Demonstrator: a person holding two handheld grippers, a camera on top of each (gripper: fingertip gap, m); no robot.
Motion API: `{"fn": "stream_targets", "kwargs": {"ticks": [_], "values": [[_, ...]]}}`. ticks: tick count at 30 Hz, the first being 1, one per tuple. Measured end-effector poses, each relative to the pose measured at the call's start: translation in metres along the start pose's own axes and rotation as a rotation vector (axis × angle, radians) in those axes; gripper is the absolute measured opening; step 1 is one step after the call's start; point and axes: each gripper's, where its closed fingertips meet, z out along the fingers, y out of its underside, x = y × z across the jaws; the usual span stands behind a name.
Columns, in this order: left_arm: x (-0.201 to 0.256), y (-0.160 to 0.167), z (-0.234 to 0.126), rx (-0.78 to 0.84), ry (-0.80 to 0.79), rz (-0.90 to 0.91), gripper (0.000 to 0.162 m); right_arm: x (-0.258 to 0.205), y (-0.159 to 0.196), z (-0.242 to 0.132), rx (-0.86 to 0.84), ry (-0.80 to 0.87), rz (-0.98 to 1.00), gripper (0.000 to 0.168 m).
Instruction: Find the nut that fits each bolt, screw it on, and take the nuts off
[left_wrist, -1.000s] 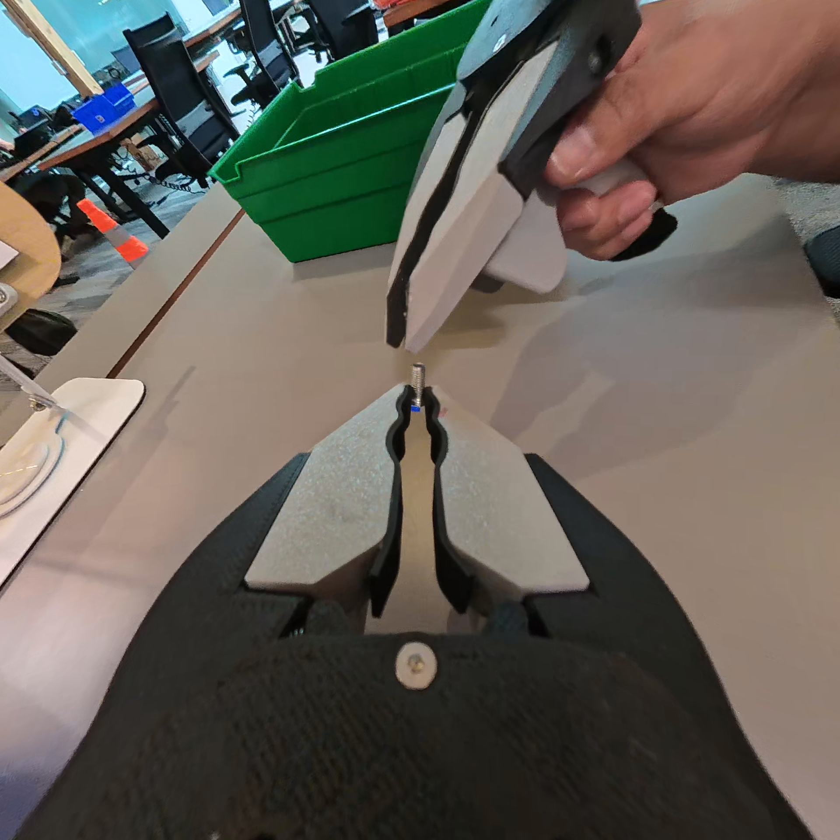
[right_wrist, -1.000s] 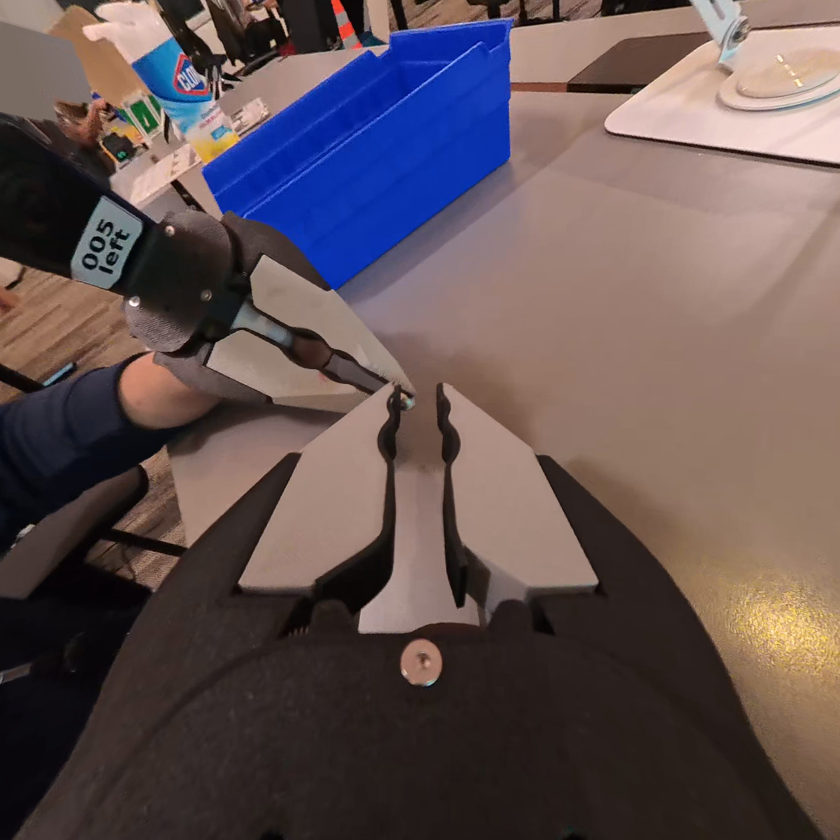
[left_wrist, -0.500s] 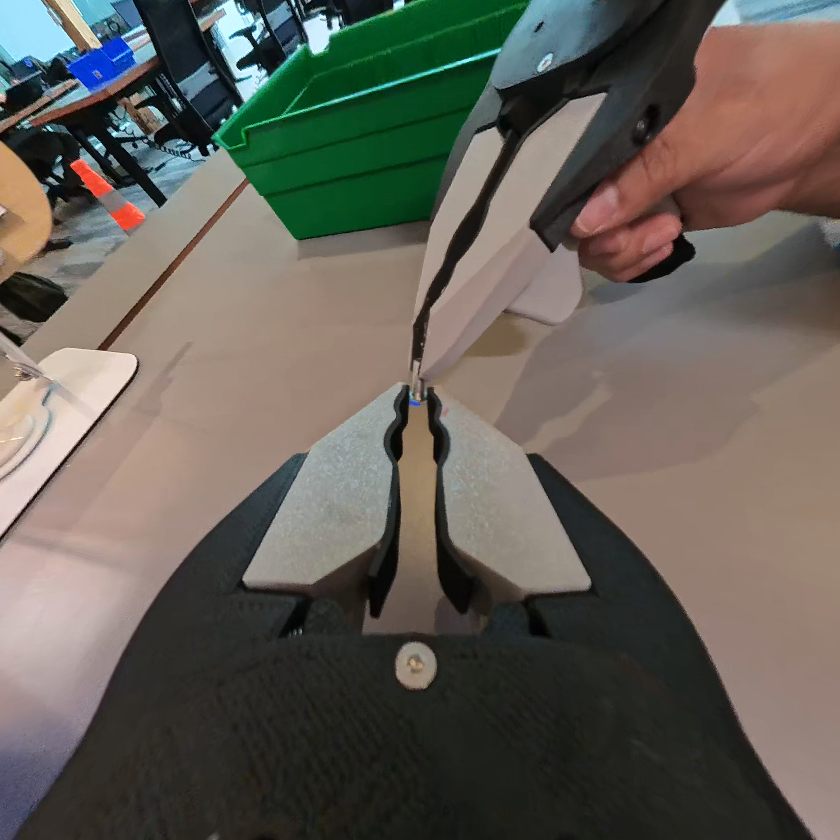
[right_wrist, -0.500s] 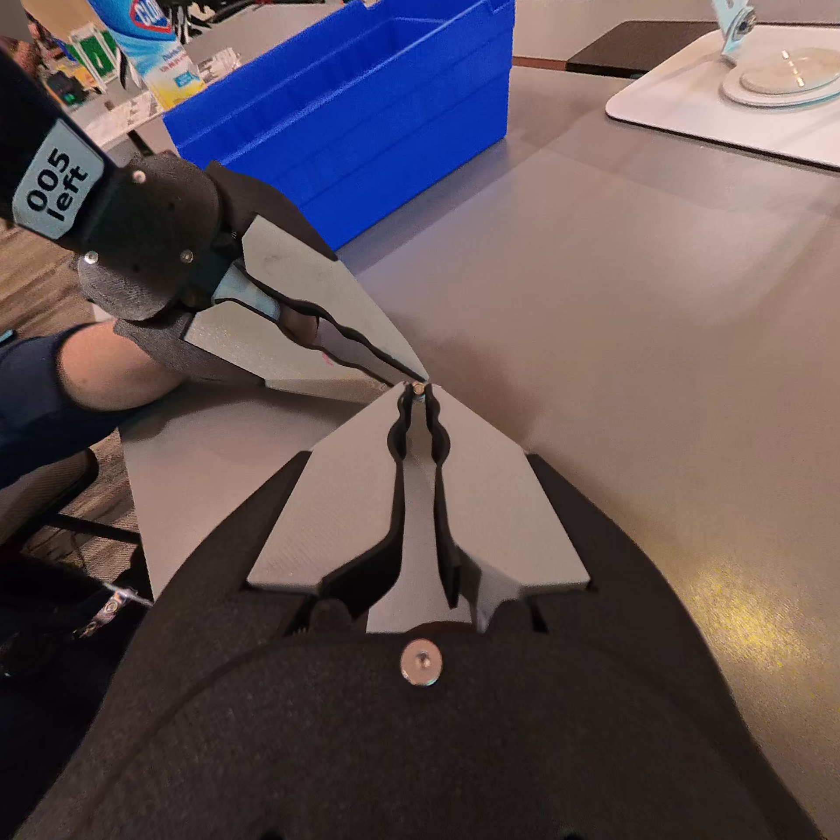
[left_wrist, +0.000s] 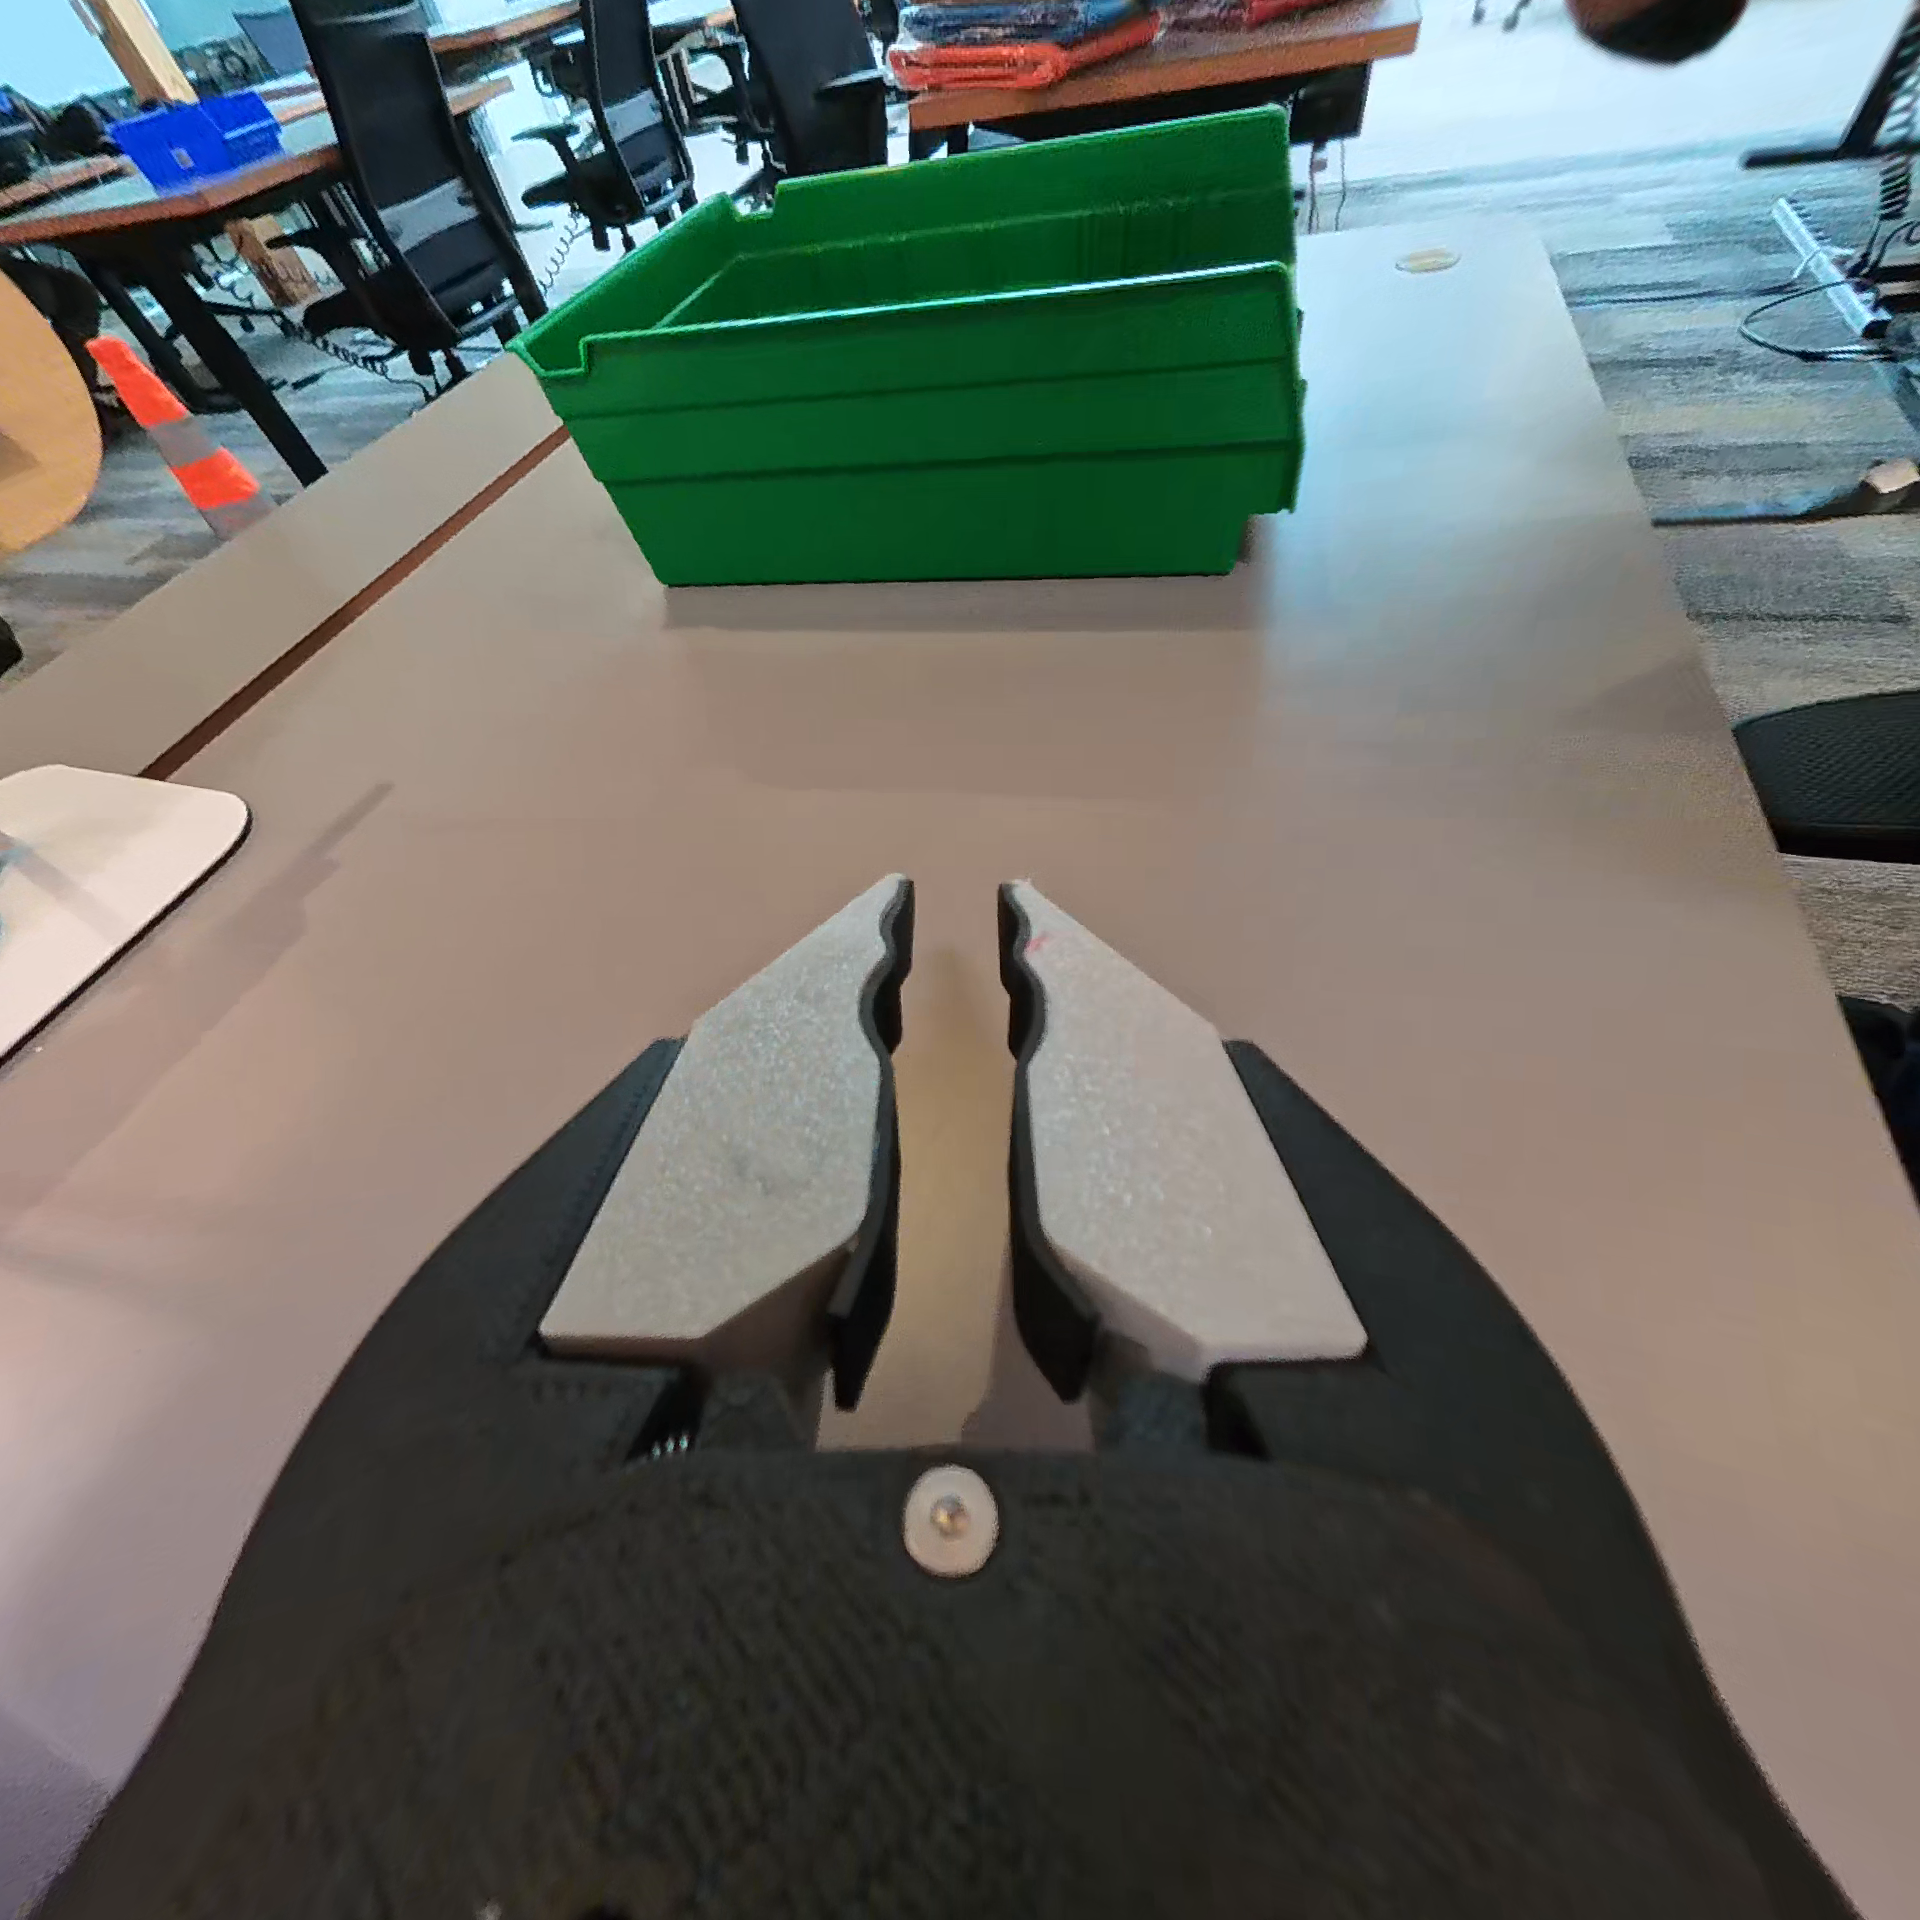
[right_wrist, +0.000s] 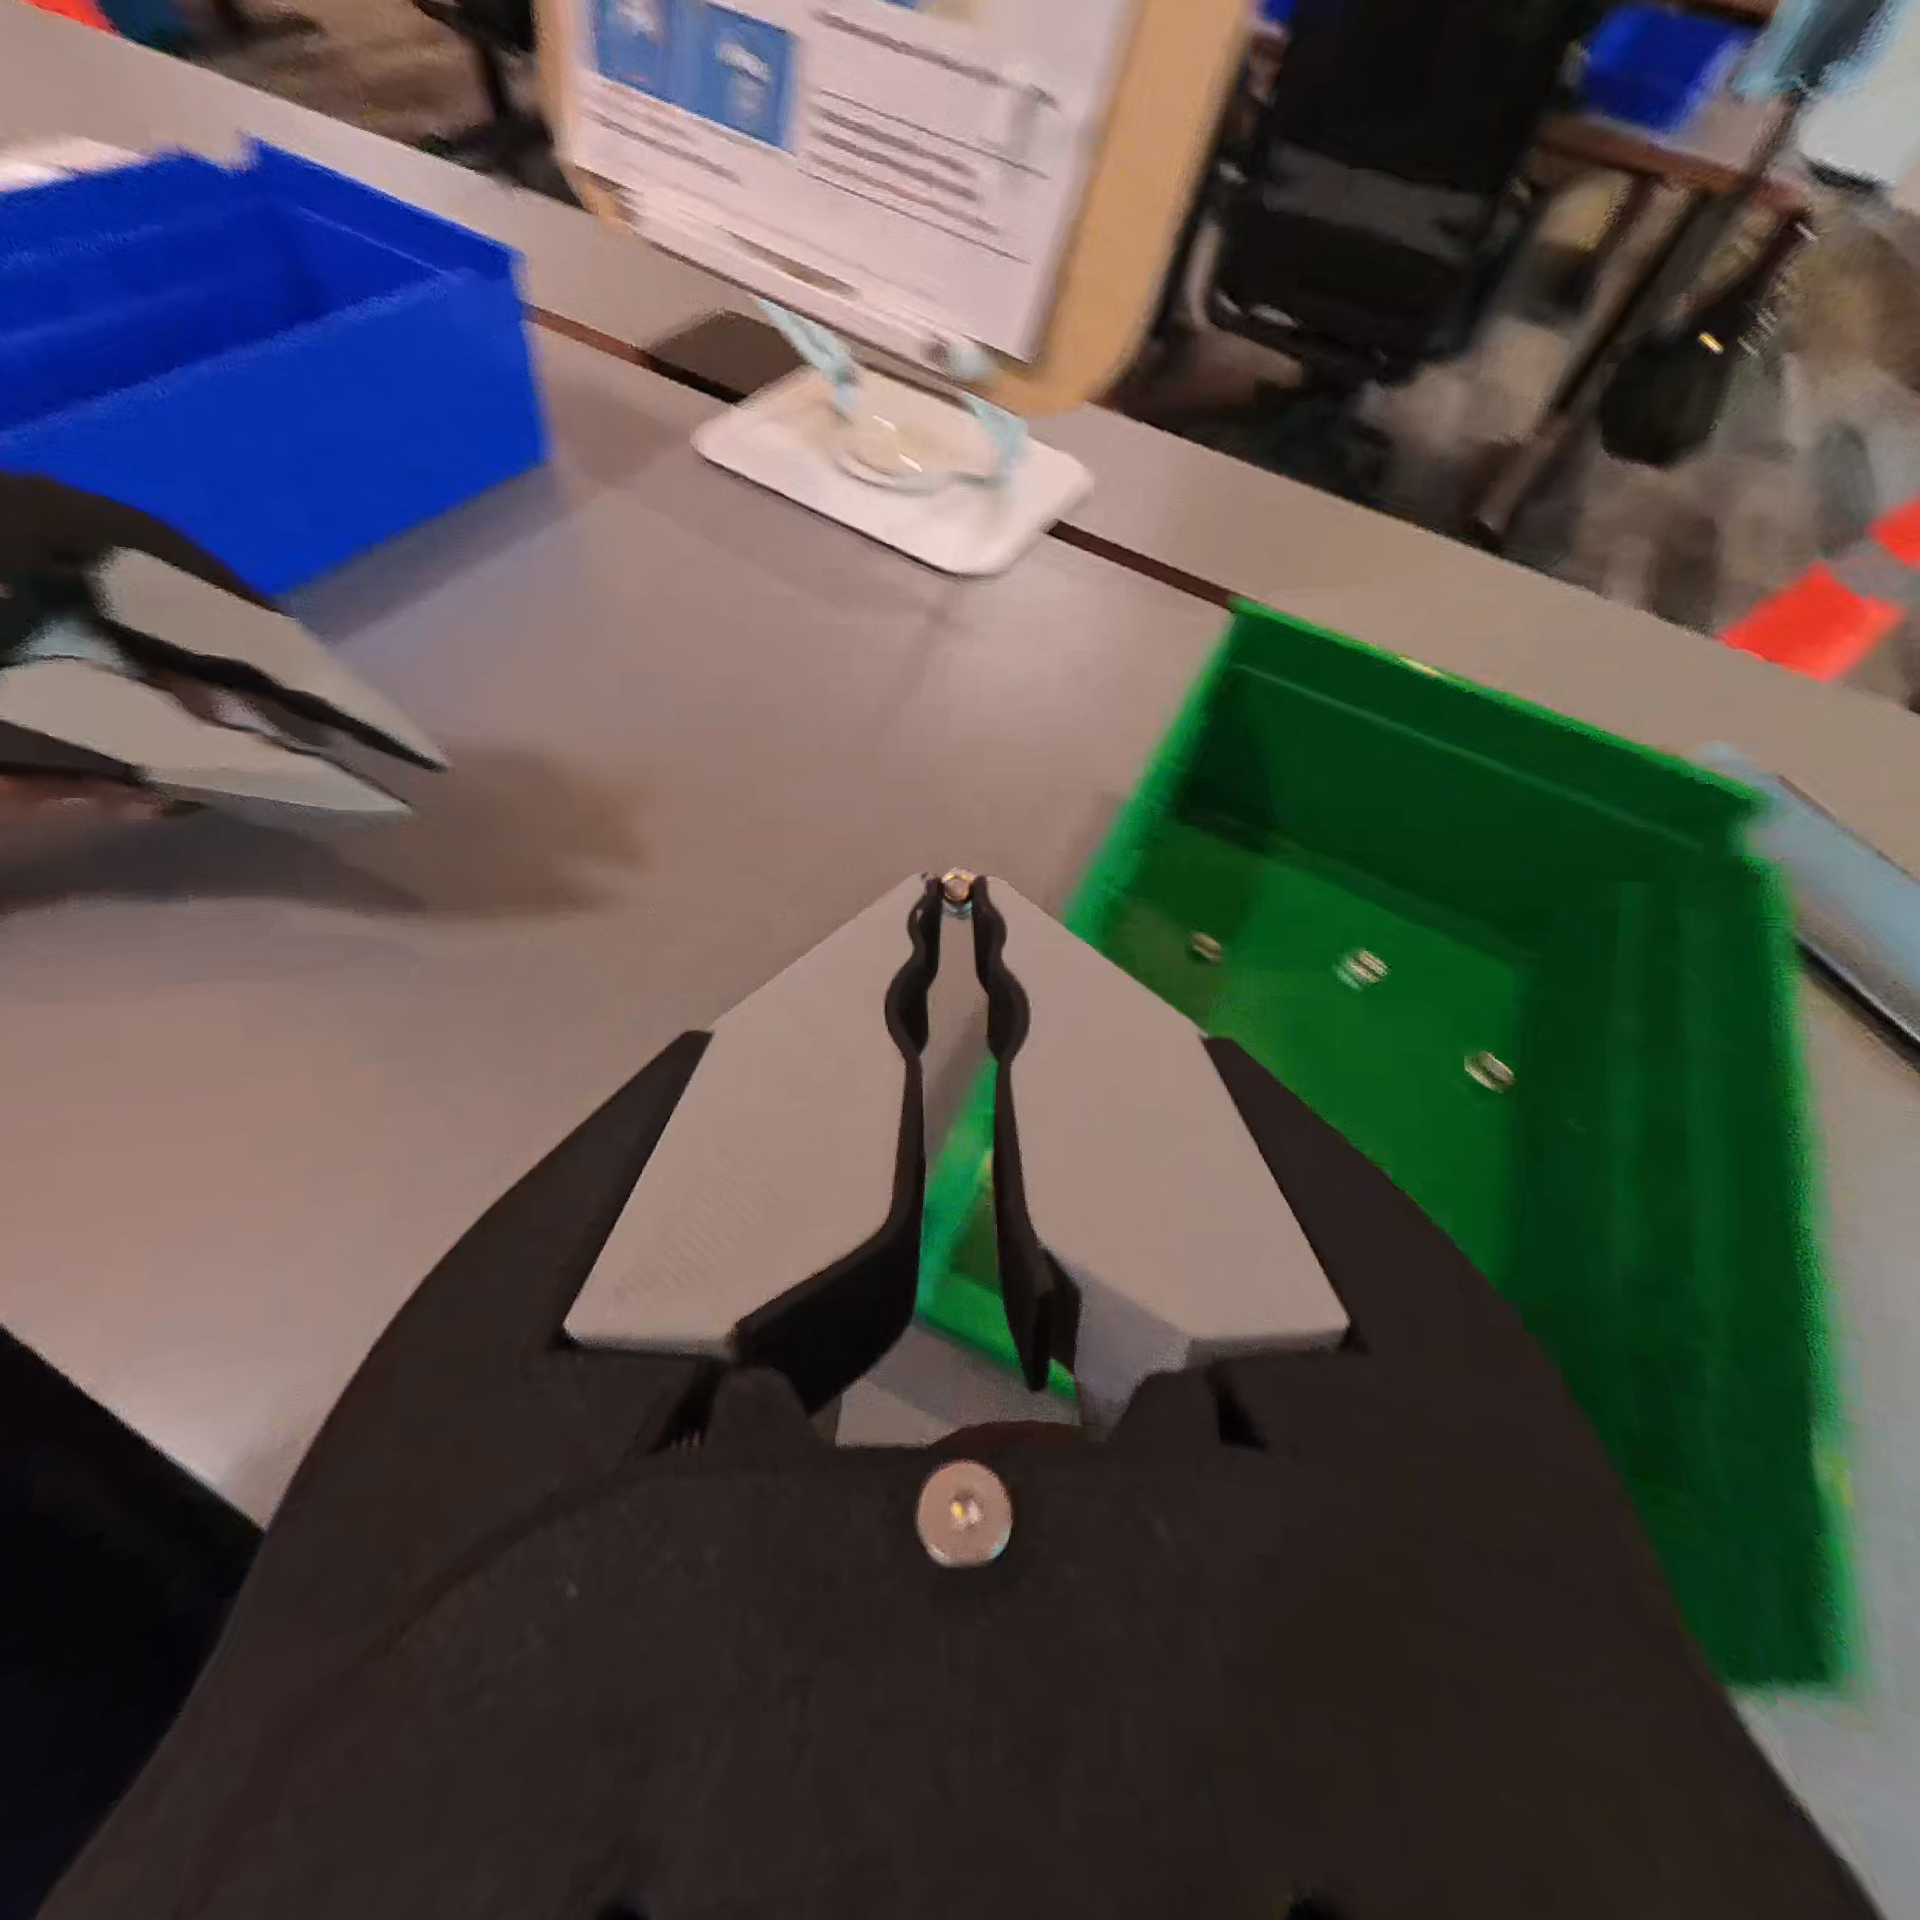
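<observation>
A: What have you got in your right gripper (right_wrist: 956, 896)?

B: A small metal nut (right_wrist: 956, 891), hex-sided as far as the blur allows, pinched at the very tips with the jaws closed on it. It hangs just left of the green bin (right_wrist: 1621, 862), which sits to your right on the surface (right_wrist: 665, 727).

A: And your left gripper (left_wrist: 954, 906)?

B: Jaws parted and nothing between them. It points across the surface at the bin's near wall. In the right wrist view it shows at the left edge, well apart from the nut.

A: How will that nut behave?

B: My guess is it is light, hard and smooth. It will not deform, so the pads get no bite, and any twist could flick it out. You hold it only by the tip edges, so keep the pressure steady and avoid sharp turns.

A: Where is the better hold?

B: Across two opposite flats, seated a little deeper in the pads, with the bore left clear. I cannot tell whether the flats are what you have now.

A: Anything in the bin?

B: Three small metal pieces (right_wrist: 1359, 968) lie on its floor, too blurred to name. No bolt is visible in either view
</observation>
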Motion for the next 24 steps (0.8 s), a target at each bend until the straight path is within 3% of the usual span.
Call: {"fn": "stream_targets", "kwargs": {"ticks": [3,7,9,11,14,18,21,24], "values": [[-0.001,0.004,0.002,-0.018,-0.002,-0.001,0.012,0.047,0.038,-0.008,-0.163,0.041,0.053,0.003],[-0.001,0.011,0.004,-0.041,-0.009,0.003,0.011,0.056,0.095,0.007,-0.361,-0.035,0.095,0.004],[-0.002,0.013,0.004,-0.048,-0.011,0.0,0.012,0.055,0.103,0.012,-0.409,-0.054,0.102,0.019],[-0.003,0.016,0.005,-0.053,-0.015,-0.002,0.011,0.057,0.082,0.012,-0.376,-0.021,0.044,0.022],[-0.007,0.02,0.005,-0.066,-0.019,-0.016,0.011,0.037,0.021,0.006,-0.263,-0.055,-0.051,0.02],[-0.008,0.02,0.005,-0.068,-0.018,-0.022,0.011,-0.025,-0.05,0.009,-0.122,-0.184,-0.166,0.027],[-0.007,0.021,0.005,-0.071,-0.011,-0.016,0.012,-0.093,-0.072,0.033,-0.018,-0.333,-0.224,0.03],[-0.005,0.021,0.004,-0.065,0.004,-0.014,0.016,-0.126,-0.069,0.087,0.09,-0.323,-0.2,0.031]]}}
